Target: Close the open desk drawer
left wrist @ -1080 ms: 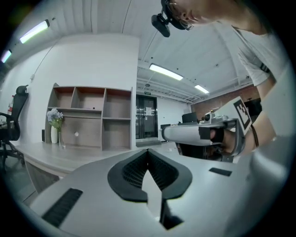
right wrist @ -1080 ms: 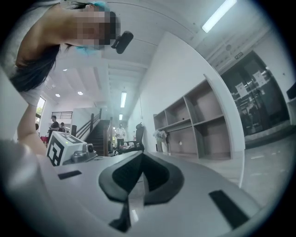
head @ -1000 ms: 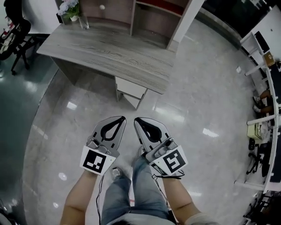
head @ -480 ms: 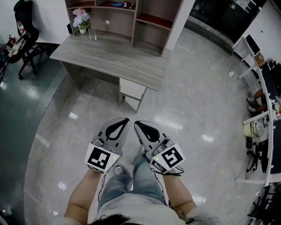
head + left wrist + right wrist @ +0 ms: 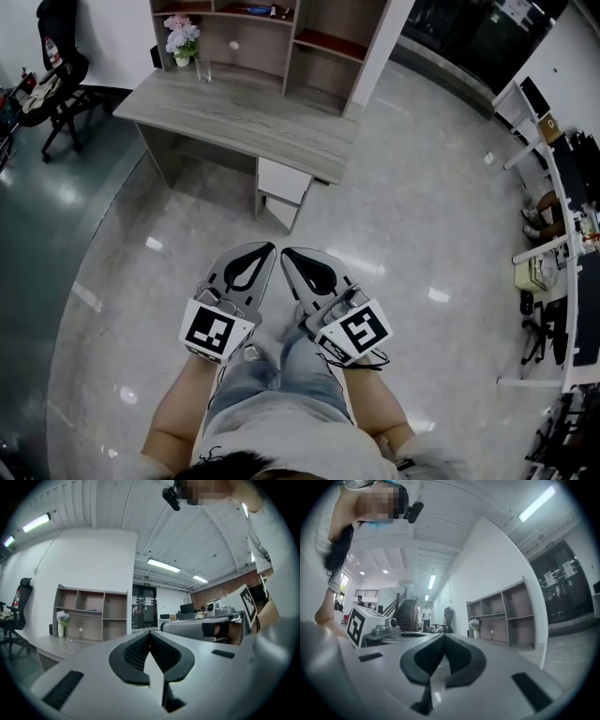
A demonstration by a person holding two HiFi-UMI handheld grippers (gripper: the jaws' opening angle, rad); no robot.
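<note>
A grey wood desk [image 5: 234, 117] stands ahead of me in the head view. Its white drawer [image 5: 283, 180] juts out from under the desk's right end. My left gripper [image 5: 266, 247] and right gripper [image 5: 285, 251] are held side by side over the floor, well short of the drawer. Both are shut and hold nothing. In the left gripper view the left gripper [image 5: 150, 632] points level toward the desk [image 5: 44, 647]. In the right gripper view the right gripper [image 5: 443, 634] is also empty, with its jaw tips together.
A wooden shelf unit [image 5: 281, 33] stands on the desk's back, with a flower vase [image 5: 182, 39] and a glass [image 5: 202, 70]. A black office chair [image 5: 52, 66] is at the far left. White desks [image 5: 562, 197] line the right wall. The glossy floor [image 5: 422, 225] lies between.
The desk has shrunk and shifted up in the head view, so more of the shelf unit shows. Both grippers stay shut, side by side, in about the same place.
</note>
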